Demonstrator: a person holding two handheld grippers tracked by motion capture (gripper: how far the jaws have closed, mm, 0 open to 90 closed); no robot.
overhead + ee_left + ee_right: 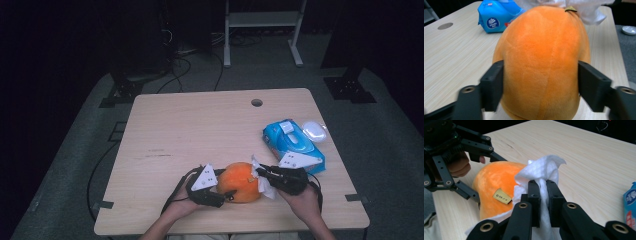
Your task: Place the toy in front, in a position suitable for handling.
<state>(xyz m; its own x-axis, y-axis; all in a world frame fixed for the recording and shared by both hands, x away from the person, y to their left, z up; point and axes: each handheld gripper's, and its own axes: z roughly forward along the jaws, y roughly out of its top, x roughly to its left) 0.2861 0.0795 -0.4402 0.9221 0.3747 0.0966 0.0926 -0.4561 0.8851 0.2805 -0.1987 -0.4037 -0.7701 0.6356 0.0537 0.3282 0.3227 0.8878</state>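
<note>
An orange plush fruit [241,181] lies on the wooden table [200,130] near its front edge. My left gripper [540,82] has a jaw on each flank of the plush [541,50], and both pads touch the fabric. In the right gripper view a small yellow tag [502,196] shows on the plush [491,177]. My right gripper [543,187] is shut on a white wet wipe [541,167], which rests against the plush's right side. From above, the wipe [265,188] hangs between that gripper [261,173] and the plush.
A blue pack of wipes [292,142] lies right of the plush, close behind my right hand. Beside it at the table's right edge is a white oval lid [314,131]. A cable hole [256,102] sits at the far middle of the table.
</note>
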